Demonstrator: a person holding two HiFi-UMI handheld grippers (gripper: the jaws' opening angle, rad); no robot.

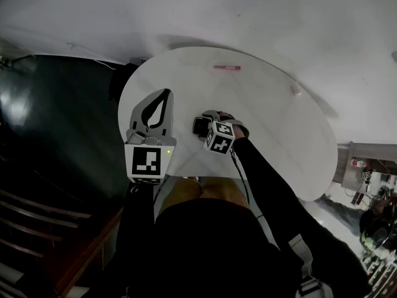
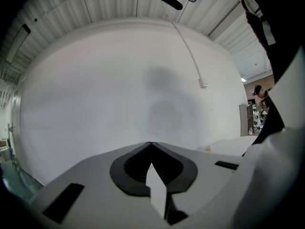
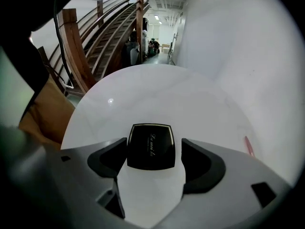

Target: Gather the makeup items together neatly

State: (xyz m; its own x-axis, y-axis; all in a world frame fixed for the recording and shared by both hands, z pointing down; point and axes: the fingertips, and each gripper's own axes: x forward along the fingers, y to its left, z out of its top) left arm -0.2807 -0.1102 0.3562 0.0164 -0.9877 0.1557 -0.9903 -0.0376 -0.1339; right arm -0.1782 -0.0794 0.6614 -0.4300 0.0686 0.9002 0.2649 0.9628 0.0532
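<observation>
A black square compact [image 3: 150, 146] with gold script lies flat on the round white table [image 1: 267, 123]. My right gripper [image 3: 153, 144] is open around it, one jaw on each side, with a clear gap at the right jaw. From the head view the compact [image 1: 200, 126] shows just left of the right gripper [image 1: 208, 120]. A pink pencil [image 1: 226, 67] lies near the table's far edge, and a small pale item [image 1: 296, 90] sits at the far right. My left gripper [image 1: 158, 112] hangs over the table's left part, shut and empty; its tips [image 2: 151, 143] face the white wall.
A white wall [image 1: 279, 17] curves close behind the table. Dark floor [image 1: 56, 117] lies to the left, with wooden stairs and a railing [image 3: 90, 42] beyond. The pink pencil [image 3: 249, 145] lies off the right jaw. The person's body [image 1: 205, 241] stands at the near edge.
</observation>
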